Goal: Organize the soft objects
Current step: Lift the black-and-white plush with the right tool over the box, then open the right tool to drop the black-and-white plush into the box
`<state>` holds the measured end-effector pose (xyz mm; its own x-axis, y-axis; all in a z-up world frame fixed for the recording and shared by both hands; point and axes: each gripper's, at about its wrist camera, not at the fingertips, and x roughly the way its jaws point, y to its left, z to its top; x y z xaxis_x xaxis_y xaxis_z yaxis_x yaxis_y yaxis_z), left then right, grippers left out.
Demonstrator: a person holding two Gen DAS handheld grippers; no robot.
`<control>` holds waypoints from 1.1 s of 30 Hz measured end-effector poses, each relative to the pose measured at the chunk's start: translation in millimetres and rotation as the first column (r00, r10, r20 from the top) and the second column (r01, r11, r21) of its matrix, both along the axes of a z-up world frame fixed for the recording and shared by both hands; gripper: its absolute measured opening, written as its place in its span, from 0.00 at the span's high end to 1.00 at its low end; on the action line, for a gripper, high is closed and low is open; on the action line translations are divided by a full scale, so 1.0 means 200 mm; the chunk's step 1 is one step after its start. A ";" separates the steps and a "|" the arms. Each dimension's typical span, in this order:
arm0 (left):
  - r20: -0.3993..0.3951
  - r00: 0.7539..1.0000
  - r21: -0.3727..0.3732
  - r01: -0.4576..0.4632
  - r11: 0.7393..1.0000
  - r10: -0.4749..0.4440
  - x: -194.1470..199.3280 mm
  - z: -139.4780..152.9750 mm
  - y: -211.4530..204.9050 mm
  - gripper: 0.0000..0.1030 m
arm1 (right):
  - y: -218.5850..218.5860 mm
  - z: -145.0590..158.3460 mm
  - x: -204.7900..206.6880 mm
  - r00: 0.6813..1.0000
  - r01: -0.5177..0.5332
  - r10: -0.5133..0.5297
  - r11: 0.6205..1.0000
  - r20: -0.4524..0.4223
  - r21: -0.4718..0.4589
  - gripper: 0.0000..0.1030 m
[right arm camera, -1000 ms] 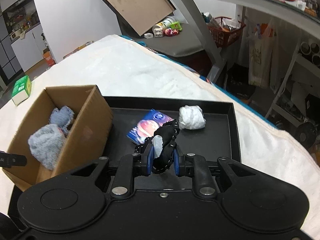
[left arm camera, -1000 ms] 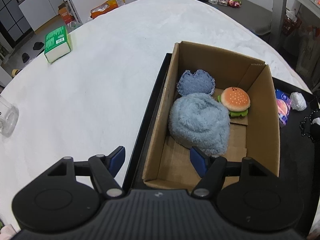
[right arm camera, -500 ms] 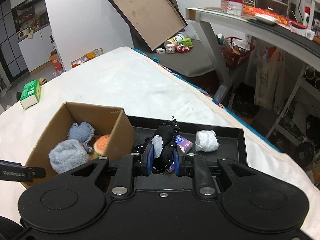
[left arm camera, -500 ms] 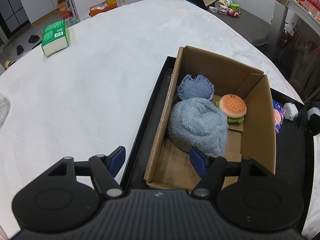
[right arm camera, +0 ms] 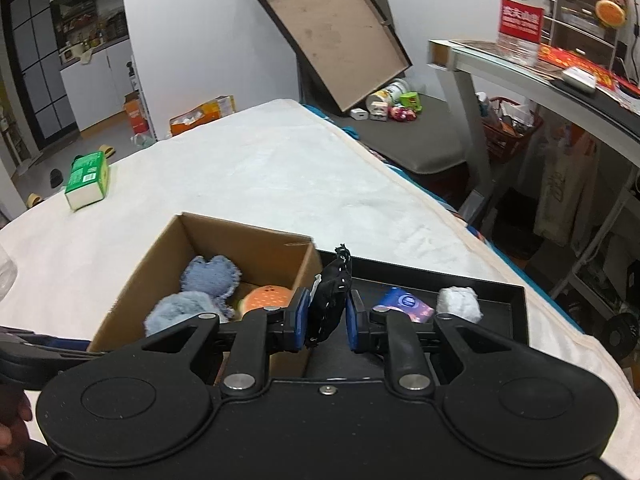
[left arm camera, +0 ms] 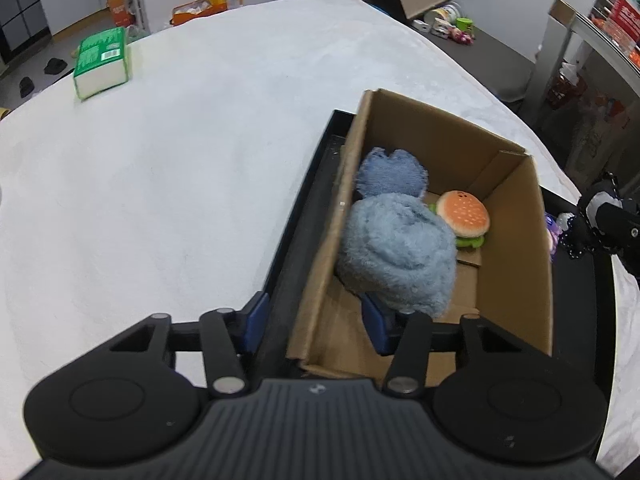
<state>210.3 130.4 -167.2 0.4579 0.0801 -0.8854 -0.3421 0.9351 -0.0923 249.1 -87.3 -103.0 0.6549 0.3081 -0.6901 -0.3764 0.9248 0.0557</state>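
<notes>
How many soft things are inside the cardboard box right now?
3: a fluffy blue bundle nearest the left gripper, a denim heart against the left wall, a burger toy mid-floor. The bundle may hide more.

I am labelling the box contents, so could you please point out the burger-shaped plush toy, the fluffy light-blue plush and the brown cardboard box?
burger-shaped plush toy (left arm camera: 463, 211), left wrist view, on its orange bun.
fluffy light-blue plush (left arm camera: 396, 248), left wrist view, on its furry top.
brown cardboard box (left arm camera: 516, 240), left wrist view, on its right inner wall.
</notes>
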 end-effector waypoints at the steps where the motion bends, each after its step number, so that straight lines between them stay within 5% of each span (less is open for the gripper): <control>1: 0.000 1.000 -0.002 -0.012 1.000 0.012 0.00 -0.01 0.01 0.58 | 0.02 0.00 0.00 1.000 -0.005 0.005 1.000 0.001 -0.003 0.81; 6: 0.002 1.000 -0.055 -0.030 0.998 0.031 -0.01 -0.04 0.06 0.79 | 0.11 0.02 -0.03 0.999 -0.040 0.040 0.999 0.011 -0.023 0.81; 11: 0.012 0.999 -0.095 -0.031 0.995 0.033 -0.03 -0.05 0.09 0.85 | 0.20 0.02 -0.04 0.998 -0.066 0.067 0.997 0.012 -0.043 0.81; 20: 0.025 1.000 -0.114 -0.013 0.993 0.016 -0.04 -0.05 0.10 0.85 | 0.30 -0.01 -0.04 0.996 -0.090 0.090 0.993 0.003 -0.077 0.80; 24: 0.028 0.999 -0.116 -0.013 0.993 0.016 -0.04 -0.05 0.11 0.85 | 0.33 -0.03 -0.04 0.995 -0.096 0.096 0.989 -0.001 -0.116 0.67; 33: 0.026 1.000 -0.092 -0.013 0.996 0.016 -0.04 -0.03 0.11 0.86 | 0.26 -0.05 -0.05 0.997 -0.071 0.072 0.989 0.002 -0.130 0.55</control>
